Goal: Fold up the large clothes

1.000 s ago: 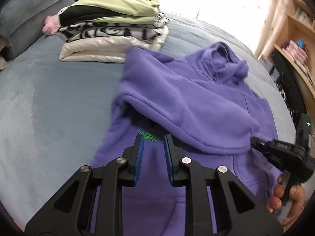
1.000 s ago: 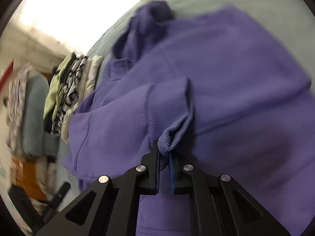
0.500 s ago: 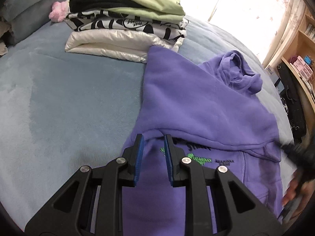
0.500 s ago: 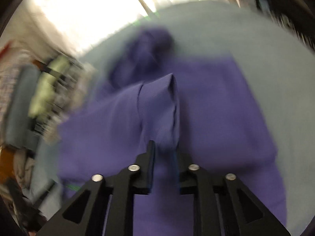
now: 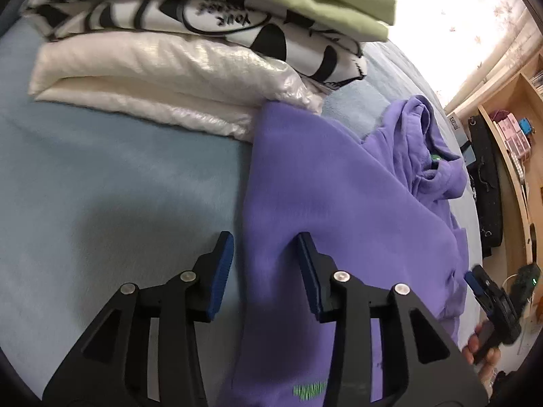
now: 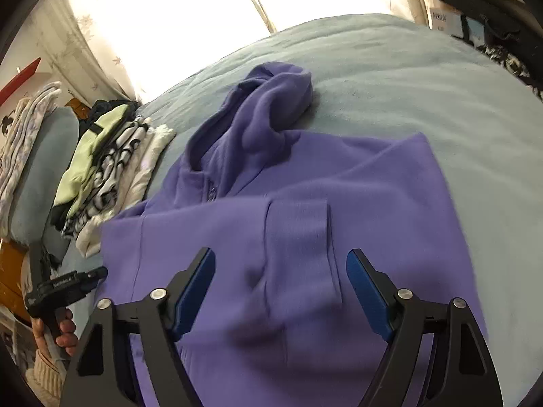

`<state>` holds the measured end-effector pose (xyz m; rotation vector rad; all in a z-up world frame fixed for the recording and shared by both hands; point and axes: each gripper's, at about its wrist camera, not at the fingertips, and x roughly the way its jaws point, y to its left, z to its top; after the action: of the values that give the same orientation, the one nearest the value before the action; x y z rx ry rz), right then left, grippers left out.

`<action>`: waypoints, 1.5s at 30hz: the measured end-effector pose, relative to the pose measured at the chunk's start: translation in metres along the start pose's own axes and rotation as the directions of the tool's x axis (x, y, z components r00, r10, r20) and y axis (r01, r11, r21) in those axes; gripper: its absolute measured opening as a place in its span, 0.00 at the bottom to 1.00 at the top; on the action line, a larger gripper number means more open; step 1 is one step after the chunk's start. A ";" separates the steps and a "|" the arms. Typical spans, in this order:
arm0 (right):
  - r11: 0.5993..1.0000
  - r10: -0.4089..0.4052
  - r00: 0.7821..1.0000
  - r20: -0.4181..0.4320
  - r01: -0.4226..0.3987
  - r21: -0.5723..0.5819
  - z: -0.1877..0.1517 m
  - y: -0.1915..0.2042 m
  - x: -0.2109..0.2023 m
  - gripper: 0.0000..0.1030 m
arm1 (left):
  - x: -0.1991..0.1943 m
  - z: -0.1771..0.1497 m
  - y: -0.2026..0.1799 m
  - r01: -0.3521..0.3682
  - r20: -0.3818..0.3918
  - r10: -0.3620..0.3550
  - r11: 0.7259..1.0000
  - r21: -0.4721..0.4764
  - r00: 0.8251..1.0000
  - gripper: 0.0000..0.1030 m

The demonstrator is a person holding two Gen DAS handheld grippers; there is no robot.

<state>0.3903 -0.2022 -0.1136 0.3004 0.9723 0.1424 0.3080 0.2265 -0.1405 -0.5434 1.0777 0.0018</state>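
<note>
A purple hoodie (image 6: pixel 305 203) lies on the light blue bed (image 6: pixel 424 78), hood toward the window, one sleeve folded across its front with the ribbed cuff (image 6: pixel 298 224) lying flat. My right gripper (image 6: pixel 281 291) is open and empty just above the cuff. In the left wrist view the hoodie (image 5: pixel 322 196) fills the middle. My left gripper (image 5: pixel 264 271) is open and empty, its jaws straddling the hoodie's left edge. The right gripper also shows in the left wrist view (image 5: pixel 488 291), and the left gripper shows in the right wrist view (image 6: pixel 68 285).
A stack of folded clothes (image 5: pixel 190 51), white, black-and-white and green, sits on the bed right beside the hoodie's shoulder. Grey pillows (image 6: pixel 40 169) lie behind it. Wooden shelves (image 5: pixel 509 129) stand past the bed's right side.
My right gripper has opened and dropped the sleeve cuff onto the hoodie's front. My left gripper has opened wider and moved toward the hoodie's left edge, closer to the stack.
</note>
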 end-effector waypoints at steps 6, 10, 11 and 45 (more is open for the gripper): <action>0.999 -0.026 0.999 -0.048 0.027 0.018 0.024 -0.012 0.065 0.69 | 0.025 0.020 0.000 0.064 -0.002 -0.064 0.998 0.025 0.998 0.49; 0.999 0.012 1.000 -0.020 -0.013 -0.047 0.021 -0.003 0.072 0.28 | 0.029 0.025 -0.005 0.080 0.032 -0.081 0.997 0.019 0.996 0.34; 0.998 0.018 1.000 -0.004 -0.018 -0.066 0.021 0.000 0.069 0.23 | 0.027 0.024 -0.008 0.069 0.043 -0.071 0.997 0.035 0.997 0.21; 0.970 0.042 0.998 -0.049 -0.053 -0.236 -0.073 0.095 0.023 0.53 | 0.009 -0.098 -0.142 -0.206 0.126 0.178 0.942 0.263 0.976 0.13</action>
<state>0.3443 -0.0928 -0.1400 0.1011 0.9811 0.3078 0.2670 0.0598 -0.1233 -0.1835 1.0083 0.0496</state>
